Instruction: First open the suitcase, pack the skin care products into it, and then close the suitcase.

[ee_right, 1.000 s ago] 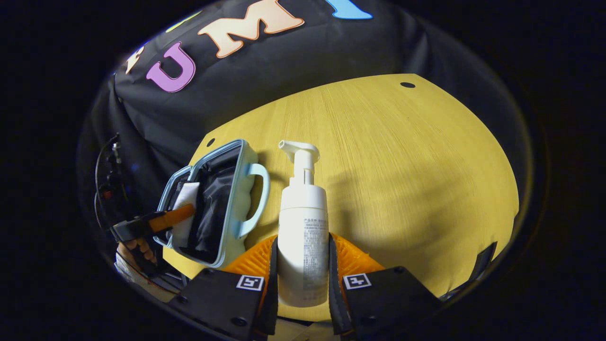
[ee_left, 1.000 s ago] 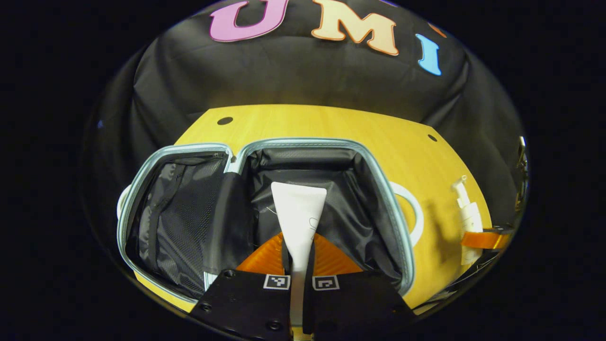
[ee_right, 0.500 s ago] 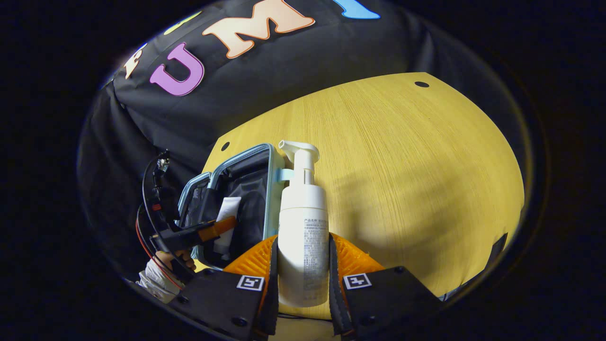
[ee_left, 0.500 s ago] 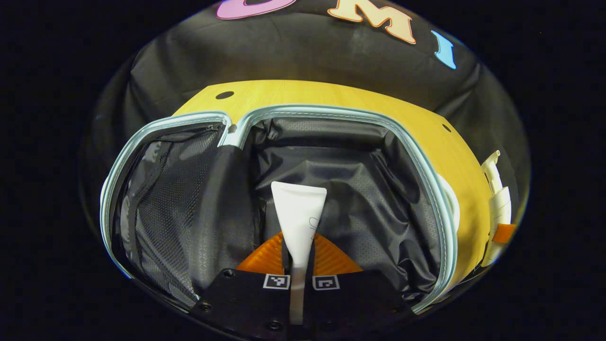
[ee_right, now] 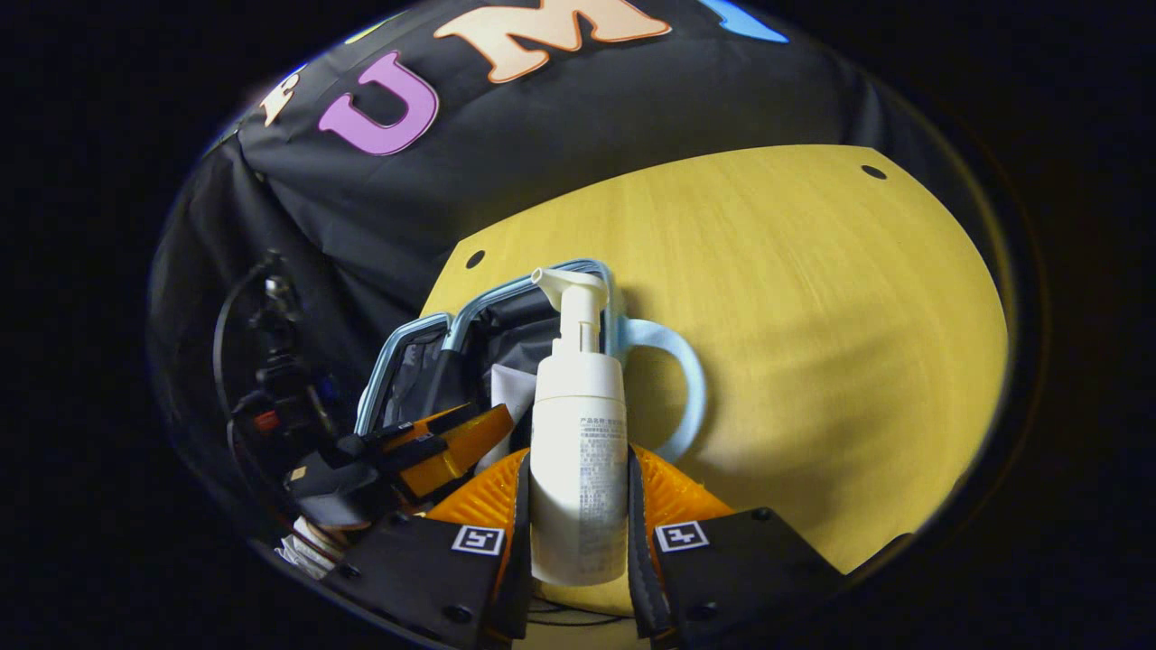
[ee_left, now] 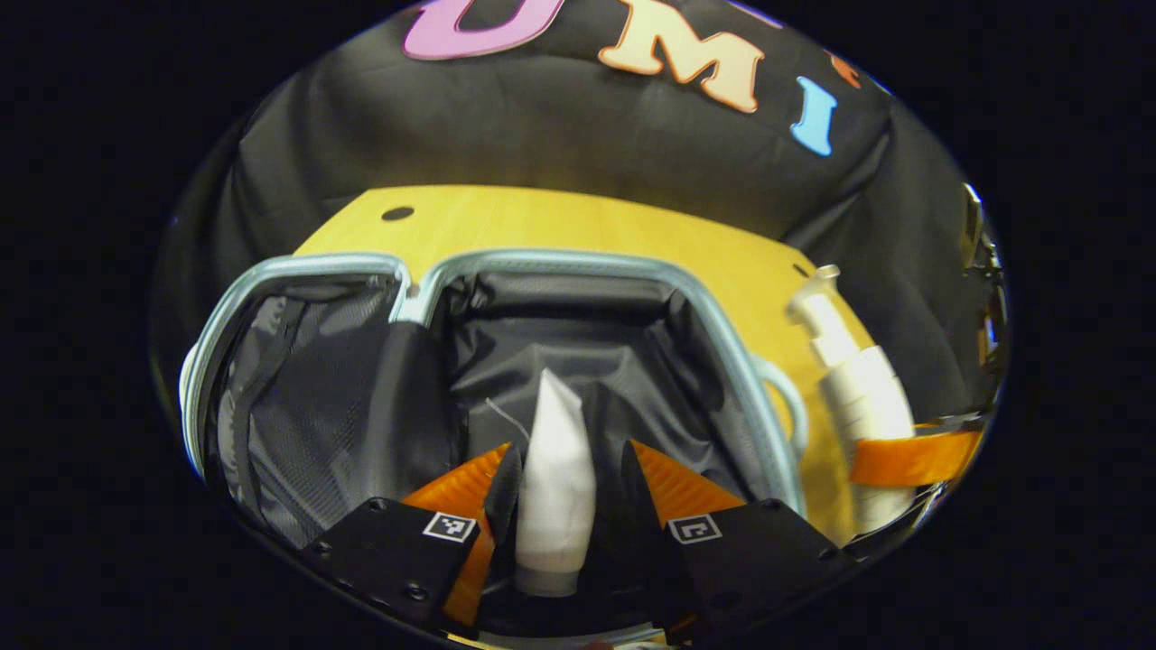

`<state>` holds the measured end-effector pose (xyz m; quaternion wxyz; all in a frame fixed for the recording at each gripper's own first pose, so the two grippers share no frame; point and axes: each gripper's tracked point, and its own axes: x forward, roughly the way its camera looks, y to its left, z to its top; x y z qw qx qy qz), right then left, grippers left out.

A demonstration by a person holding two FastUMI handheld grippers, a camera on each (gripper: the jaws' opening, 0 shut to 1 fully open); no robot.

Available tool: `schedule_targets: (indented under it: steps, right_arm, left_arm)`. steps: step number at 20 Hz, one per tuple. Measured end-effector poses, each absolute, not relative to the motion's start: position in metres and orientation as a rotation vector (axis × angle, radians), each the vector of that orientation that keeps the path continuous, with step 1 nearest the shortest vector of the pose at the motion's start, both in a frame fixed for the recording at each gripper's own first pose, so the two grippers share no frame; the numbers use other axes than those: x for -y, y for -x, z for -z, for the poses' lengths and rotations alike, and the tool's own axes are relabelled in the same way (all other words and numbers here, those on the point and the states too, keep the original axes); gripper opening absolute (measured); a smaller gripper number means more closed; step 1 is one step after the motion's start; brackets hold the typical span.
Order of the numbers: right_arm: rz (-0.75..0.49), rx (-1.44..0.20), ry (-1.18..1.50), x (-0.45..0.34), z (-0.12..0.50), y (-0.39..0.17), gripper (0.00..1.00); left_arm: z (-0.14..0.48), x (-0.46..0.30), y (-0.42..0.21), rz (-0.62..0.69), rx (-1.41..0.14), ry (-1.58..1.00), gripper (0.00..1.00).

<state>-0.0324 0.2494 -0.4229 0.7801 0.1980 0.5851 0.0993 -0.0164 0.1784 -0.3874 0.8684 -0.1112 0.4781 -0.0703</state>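
In the suitcase (ee_left: 578, 271), left gripper (ee_left: 562, 469) jaws newly released from the tube (ee_left: 553, 478); right gripper (ee_right: 578, 524) grasping pump bottle (ee_right: 578, 451).

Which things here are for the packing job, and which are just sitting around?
For the job:
- open light-blue suitcase with black lining
- white squeeze tube, lying in the suitcase between the left hand-held gripper's open fingers
- white pump bottle, clamped in the right hand-held gripper

Just there:
- yellow wooden table

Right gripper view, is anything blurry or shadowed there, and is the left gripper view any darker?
Right gripper view: the pump bottle is sharp, the table slightly smeared with a soft shadow on it. Left gripper view: dimmer, the tube soft against the suitcase lining; fisheye bends its rim.
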Motion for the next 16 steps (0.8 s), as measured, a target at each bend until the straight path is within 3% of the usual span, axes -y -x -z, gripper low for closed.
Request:
schedule_targets:
  steps: [5, 14, 16]
  right_arm:
    - [-0.247, -1.326, -0.405, -0.285, 0.453, 0.036, 0.46]
    - [-0.223, -1.450, -0.273, -0.319, 0.510, 0.050, 0.47]
    - [-0.206, -1.468, -0.207, -0.317, 0.516, 0.053, 0.48]
  left_arm:
    - [0.345, -0.227, 0.012, 0.074, -0.915, 0.237, 0.63]
    - [0.332, -0.371, 0.059, -0.249, -0.880, 0.254, 0.63]
    - [0.332, -0.394, 0.071, -0.307, -0.881, 0.261, 0.69]
